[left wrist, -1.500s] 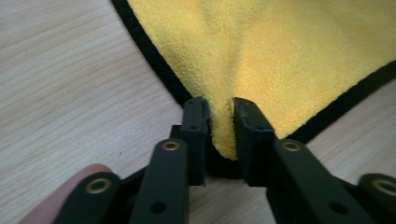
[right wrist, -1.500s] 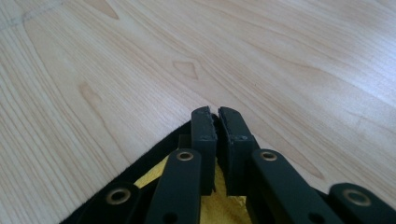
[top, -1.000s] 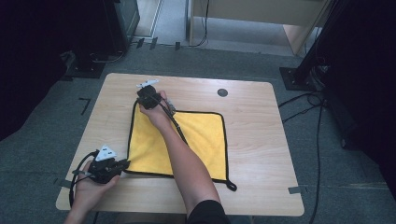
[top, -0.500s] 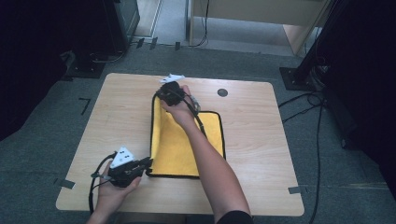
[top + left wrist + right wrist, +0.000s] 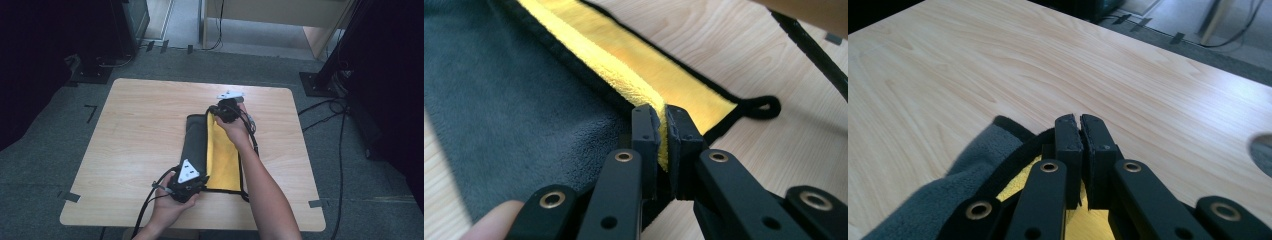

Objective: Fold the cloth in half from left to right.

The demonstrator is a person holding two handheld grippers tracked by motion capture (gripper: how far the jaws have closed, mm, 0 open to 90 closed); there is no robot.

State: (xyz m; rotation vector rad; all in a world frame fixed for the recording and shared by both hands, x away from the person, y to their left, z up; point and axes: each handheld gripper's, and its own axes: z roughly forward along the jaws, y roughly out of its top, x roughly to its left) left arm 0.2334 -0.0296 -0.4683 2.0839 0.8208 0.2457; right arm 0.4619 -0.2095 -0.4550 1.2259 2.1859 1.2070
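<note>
A cloth with a yellow face (image 5: 226, 157), a grey back (image 5: 196, 142) and black edging lies on the wooden table (image 5: 140, 120), partly folded over itself. My left gripper (image 5: 202, 181) is shut on the cloth's near edge; in the left gripper view the gripper (image 5: 662, 117) has the yellow edge (image 5: 639, 65) pinched between its pads beside the grey back (image 5: 499, 90). My right gripper (image 5: 218, 111) is shut on the far edge; in the right gripper view the gripper (image 5: 1080, 122) has the black-edged cloth (image 5: 973, 155) hanging below it. A black loop (image 5: 764, 106) marks the near right corner.
A round grey grommet (image 5: 1263, 150) is set in the table to the right of my right gripper. Bare wood spreads to the left of the cloth. Cables (image 5: 340, 107) and a black stand base (image 5: 320, 82) lie on the floor to the right.
Both grippers have moved right with the cloth's left edge, lifting it over the cloth. The grey back now shows and the visible yellow area has narrowed.
</note>
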